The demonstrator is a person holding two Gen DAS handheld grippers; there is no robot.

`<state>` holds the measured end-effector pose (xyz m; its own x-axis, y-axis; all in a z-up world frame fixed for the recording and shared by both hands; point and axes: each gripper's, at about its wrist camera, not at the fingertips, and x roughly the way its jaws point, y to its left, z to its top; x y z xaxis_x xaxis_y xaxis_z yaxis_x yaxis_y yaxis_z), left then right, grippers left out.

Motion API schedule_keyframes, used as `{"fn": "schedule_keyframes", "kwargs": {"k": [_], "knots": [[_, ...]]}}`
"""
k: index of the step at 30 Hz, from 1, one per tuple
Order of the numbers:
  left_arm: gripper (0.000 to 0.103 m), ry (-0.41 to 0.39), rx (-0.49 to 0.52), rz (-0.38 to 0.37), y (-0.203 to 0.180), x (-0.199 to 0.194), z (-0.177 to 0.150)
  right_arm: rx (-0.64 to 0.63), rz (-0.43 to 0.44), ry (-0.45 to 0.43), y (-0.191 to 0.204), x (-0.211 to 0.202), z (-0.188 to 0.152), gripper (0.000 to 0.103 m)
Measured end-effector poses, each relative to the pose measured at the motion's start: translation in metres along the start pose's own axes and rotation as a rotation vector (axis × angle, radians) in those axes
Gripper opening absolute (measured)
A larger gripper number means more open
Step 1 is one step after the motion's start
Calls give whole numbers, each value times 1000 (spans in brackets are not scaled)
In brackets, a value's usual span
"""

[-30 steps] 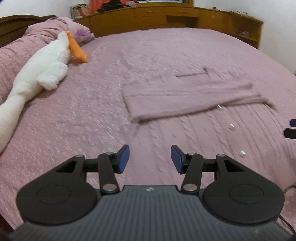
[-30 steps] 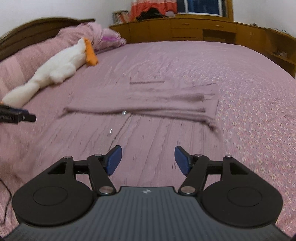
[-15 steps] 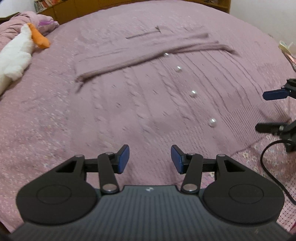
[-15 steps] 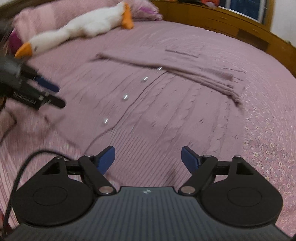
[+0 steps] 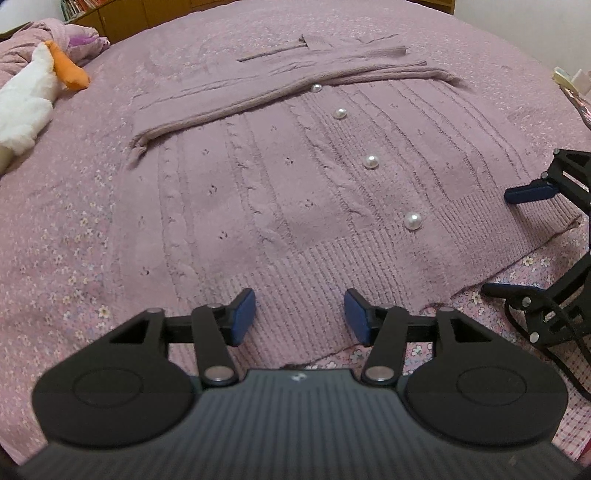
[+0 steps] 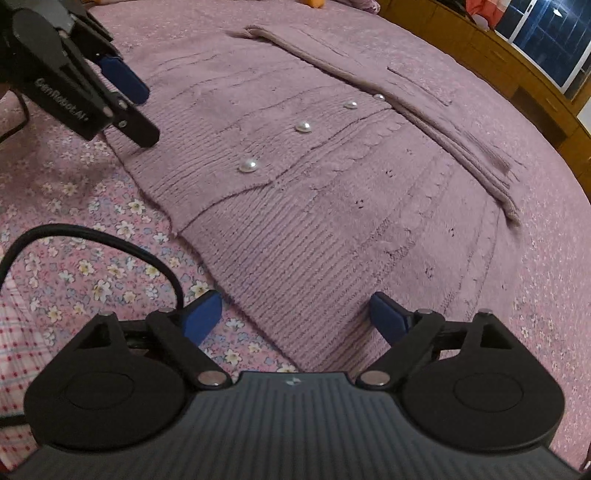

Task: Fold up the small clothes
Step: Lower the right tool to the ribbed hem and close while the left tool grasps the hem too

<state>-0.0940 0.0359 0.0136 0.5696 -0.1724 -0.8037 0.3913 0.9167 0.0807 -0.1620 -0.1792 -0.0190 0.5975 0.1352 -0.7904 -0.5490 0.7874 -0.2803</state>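
Note:
A mauve knit cardigan (image 5: 288,192) with pearl buttons (image 5: 371,161) lies flat on the bed, its sleeves folded across the chest at the far end. My left gripper (image 5: 300,318) hovers low over the ribbed hem, jaws opening, only the hem below the gap. My right gripper (image 6: 295,314) hangs over the hem's other corner, jaws spreading wide, and nothing is pinched between its pads. In the left wrist view the right gripper (image 5: 517,242) shows at the right edge. The left gripper (image 6: 138,107) appears top left in the right wrist view, above the cardigan (image 6: 332,221).
The floral pink bedspread (image 5: 55,229) lies under everything. A white plush goose (image 5: 26,99) with an orange beak rests at the far left by pillows (image 5: 74,35). Wooden cabinets (image 6: 491,55) line the far wall. A black cable (image 6: 110,240) loops near the right gripper.
Both grippers came down and in toward the cardigan's hem, which now fills the views. The right gripper rolled and its jaws widened a lot; the left jaws widened a little.

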Motion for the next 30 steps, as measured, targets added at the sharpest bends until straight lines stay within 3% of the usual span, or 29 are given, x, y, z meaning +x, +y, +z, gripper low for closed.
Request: {"fn": "schedule_keyframes", "kwargs": {"k": [20, 30], "knots": [[57, -13, 4, -21, -4, 5, 2, 140, -61, -42, -16, 16, 11, 93], [63, -11, 9, -42, -7, 5, 1, 299, -90, -101, -37, 13, 10, 92]]}}
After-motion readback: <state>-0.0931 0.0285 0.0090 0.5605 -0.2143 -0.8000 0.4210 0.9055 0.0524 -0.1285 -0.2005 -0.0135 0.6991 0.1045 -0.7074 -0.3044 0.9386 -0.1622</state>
